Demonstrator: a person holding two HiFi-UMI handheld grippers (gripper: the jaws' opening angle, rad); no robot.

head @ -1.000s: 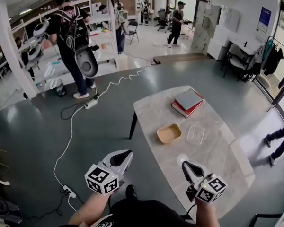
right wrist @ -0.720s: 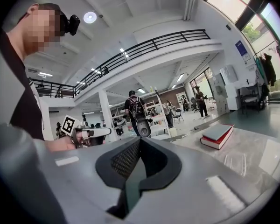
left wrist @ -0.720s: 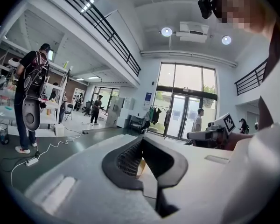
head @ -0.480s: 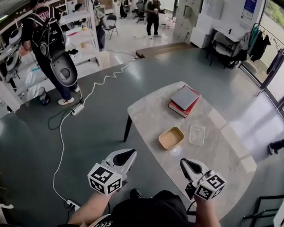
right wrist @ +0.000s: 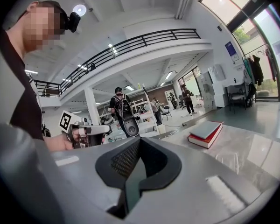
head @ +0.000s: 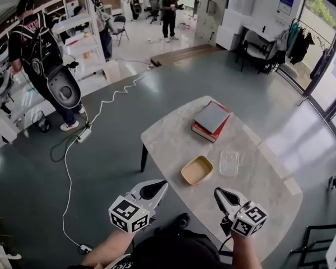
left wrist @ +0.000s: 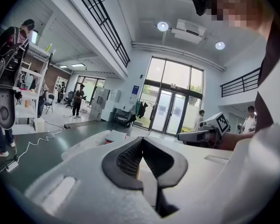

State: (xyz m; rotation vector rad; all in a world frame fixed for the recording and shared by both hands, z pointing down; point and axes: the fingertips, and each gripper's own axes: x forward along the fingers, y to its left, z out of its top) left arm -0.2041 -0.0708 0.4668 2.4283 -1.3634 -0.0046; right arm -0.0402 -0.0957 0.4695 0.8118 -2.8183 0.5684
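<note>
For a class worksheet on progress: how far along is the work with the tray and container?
Done: nothing visible; the tan tray and the clear container lie side by side, apart, on the marble table. In hand: nothing; left claw and right claw are shut, empty, near its edge. Left: seemingly all handling.

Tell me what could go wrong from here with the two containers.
1. The clear container barely shows against the pale table; its rim is easy to misjudge.
2. The left hand-held gripper and right hand-held gripper are shut; reaching in so may shove the tan tray, not grip it.
3. The white cable trails on the floor: a trip hazard.
</note>
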